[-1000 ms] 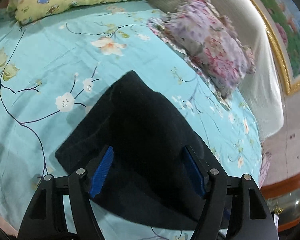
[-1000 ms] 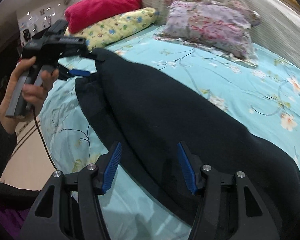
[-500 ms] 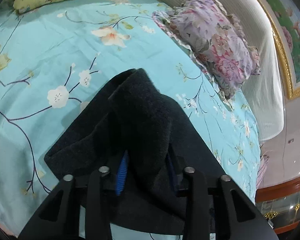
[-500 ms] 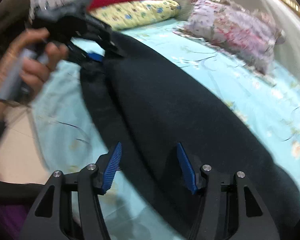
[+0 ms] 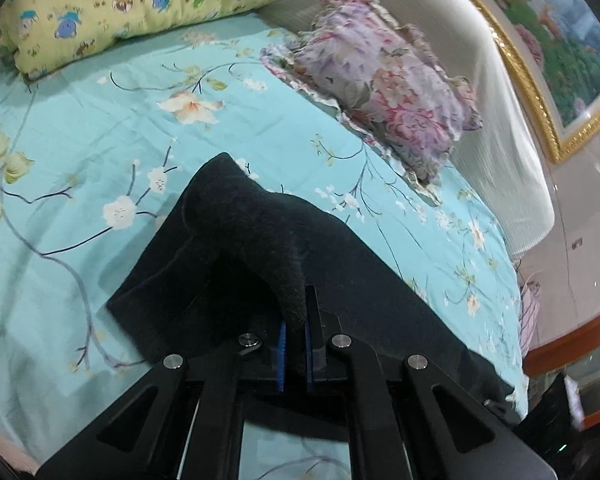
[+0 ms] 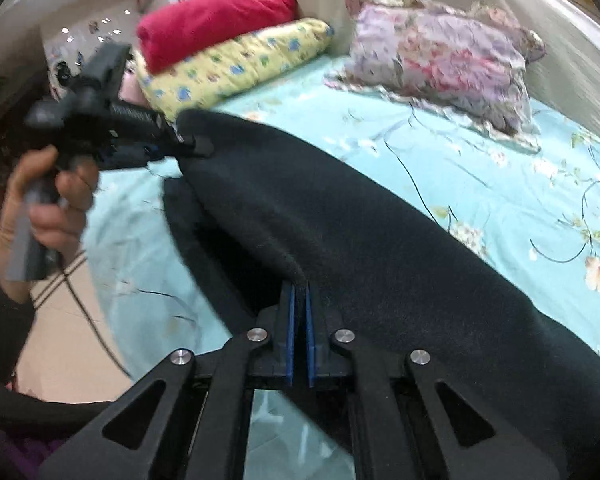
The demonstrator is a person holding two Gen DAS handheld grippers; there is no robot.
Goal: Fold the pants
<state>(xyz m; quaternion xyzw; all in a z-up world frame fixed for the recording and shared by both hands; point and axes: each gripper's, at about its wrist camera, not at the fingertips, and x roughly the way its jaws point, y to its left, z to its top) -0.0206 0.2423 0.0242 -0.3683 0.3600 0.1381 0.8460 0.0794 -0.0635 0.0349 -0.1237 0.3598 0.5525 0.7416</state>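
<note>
On the floral bed sheet (image 5: pixel 100 128), we clamp both grippers' fingers on the black pants (image 6: pixel 360 240): left gripper (image 5: pixel 294 336) lifting one edge, right gripper (image 6: pixel 299 332) level, pinching another.

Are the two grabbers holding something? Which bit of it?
Yes, both hold the black pants. The left gripper and the right gripper each pinch the near edge of the top layer, at opposite ends.
</note>
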